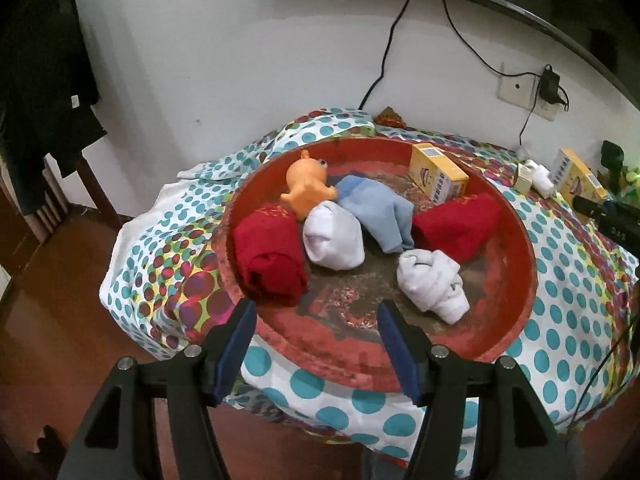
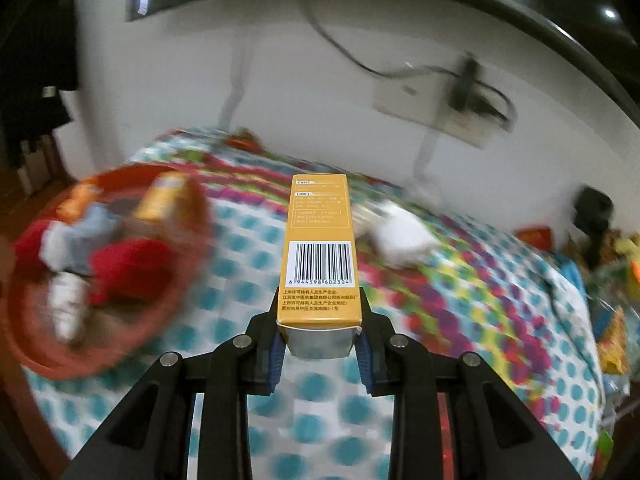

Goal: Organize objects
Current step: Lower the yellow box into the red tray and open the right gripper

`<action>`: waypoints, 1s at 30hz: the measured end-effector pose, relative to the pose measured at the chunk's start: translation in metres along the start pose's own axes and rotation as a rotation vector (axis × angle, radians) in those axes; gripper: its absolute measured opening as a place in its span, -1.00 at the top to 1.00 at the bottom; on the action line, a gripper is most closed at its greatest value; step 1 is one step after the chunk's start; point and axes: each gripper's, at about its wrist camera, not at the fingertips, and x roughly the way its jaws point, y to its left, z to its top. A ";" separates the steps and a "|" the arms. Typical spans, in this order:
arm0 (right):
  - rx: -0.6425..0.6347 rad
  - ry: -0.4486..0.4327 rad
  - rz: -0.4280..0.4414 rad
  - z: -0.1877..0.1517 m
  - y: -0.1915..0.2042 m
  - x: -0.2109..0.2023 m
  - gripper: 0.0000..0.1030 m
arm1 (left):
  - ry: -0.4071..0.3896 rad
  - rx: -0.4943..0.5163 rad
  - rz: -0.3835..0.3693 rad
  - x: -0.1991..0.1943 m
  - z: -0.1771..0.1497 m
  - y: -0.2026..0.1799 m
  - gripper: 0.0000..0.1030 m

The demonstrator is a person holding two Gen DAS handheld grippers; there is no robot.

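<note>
Yellow box [image 2: 320, 248] pinched at its near end by right gripper [image 2: 320, 344], held lengthwise above dotted cloth [image 2: 248, 240], likely bound for red basin [image 2: 24, 344] far left. Left gripper [image 1: 316, 344] spread, empty, near basin rim.

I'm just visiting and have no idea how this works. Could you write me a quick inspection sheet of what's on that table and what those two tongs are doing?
Surface: polka-dot cloth covers the table, rumpled at its left edge.
Job's things: red tray holds two red rolls, two white sock bundles, a blue cloth, an orange toy and a yellow box.
Clutter: another yellow box and a small white bottle lie on the cloth beyond the tray.
Tongs: left tongs open, empty, at the tray's near rim; right tongs shut on a yellow carton.
Cables: black cords hang down the wall; a charger sits in the outlet.
Surroundings: white wall, screen above, dark clothing hanging at left.
</note>
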 end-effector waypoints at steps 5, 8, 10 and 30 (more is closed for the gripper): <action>-0.061 -0.009 0.104 0.013 0.058 -0.004 0.45 | 0.020 -0.022 0.001 0.003 0.000 0.006 -0.25; -0.079 -0.003 0.155 0.017 0.087 -0.001 0.45 | 0.028 -0.027 0.003 0.003 0.000 0.008 -0.25; -0.091 0.006 0.178 0.019 0.105 0.003 0.45 | 0.031 -0.034 0.005 0.004 0.000 0.010 -0.25; -0.109 0.119 0.144 0.048 0.163 0.063 0.45 | 0.062 -0.071 0.025 0.010 0.000 0.026 -0.25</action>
